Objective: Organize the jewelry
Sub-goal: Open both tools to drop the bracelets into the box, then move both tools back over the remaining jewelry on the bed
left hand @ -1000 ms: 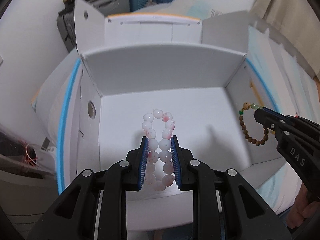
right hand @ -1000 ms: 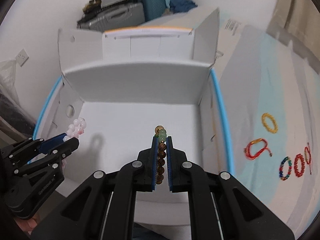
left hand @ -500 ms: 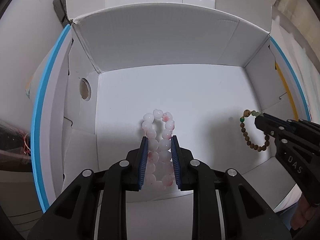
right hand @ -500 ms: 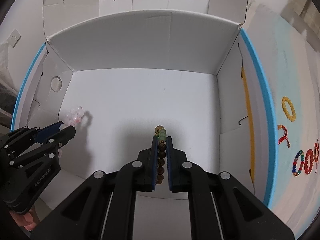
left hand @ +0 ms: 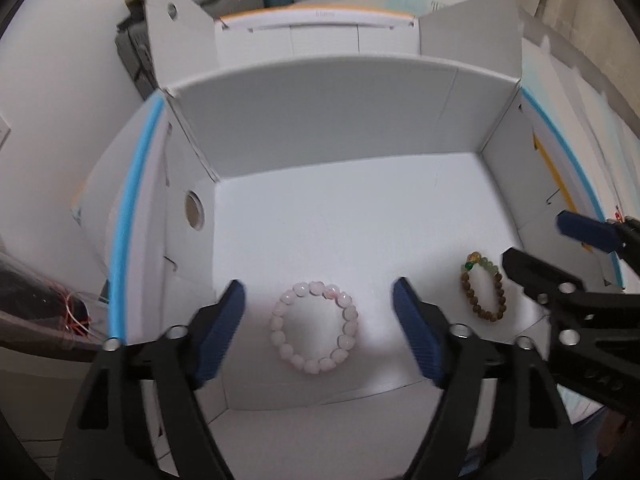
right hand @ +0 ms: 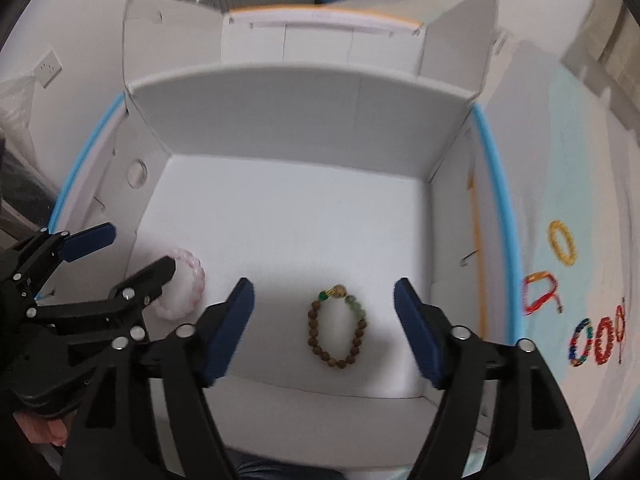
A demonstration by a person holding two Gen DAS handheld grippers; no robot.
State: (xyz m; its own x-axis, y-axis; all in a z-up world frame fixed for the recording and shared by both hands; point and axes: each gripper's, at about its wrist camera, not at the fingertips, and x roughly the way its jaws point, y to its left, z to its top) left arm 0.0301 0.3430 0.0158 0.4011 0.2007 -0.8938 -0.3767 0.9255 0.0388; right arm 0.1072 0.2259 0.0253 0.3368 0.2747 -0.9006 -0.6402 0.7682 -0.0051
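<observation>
The left tool (left hand: 318, 308) hangs over the near part of a white box (left hand: 320, 128), its jaws wide apart after just opening, nothing pressed between them. Below the gap, the pink bracelet (left hand: 314, 326) lies flat on the box floor as a round loop, clear of both blue pads (left hand: 218, 334). From the right wrist view the same pink bracelet (right hand: 188, 284) shows near the box's left wall, partly hidden behind the left tool (right hand: 132, 252).

The right tool (right hand: 324, 304) also stands with its jaws spread, having just opened, and grips nothing. The brown bracelet (right hand: 338, 326) lies flat on the floor under its gap, with a gold bead and green beads at its far end, touching neither pad. In the left wrist view the brown bracelet (left hand: 482, 286) lies to the right of the pink one, well apart from it, near the right wall, with the right tool (left hand: 540, 244) just beside it.

The box is open at the top, flaps standing up, with a blue edge along its left and right rims and a round hole in the left wall.

Outside the box, on the pale worktop (right hand: 560, 152) to its right, more jewelry lies spread out: a yellow bracelet (right hand: 562, 240), a red and orange one (right hand: 540, 292), a multicoloured one (right hand: 582, 342) and a red one (right hand: 606, 340) beside it. A fingertip shows at the lower left edge of the right wrist view, under the left tool.
</observation>
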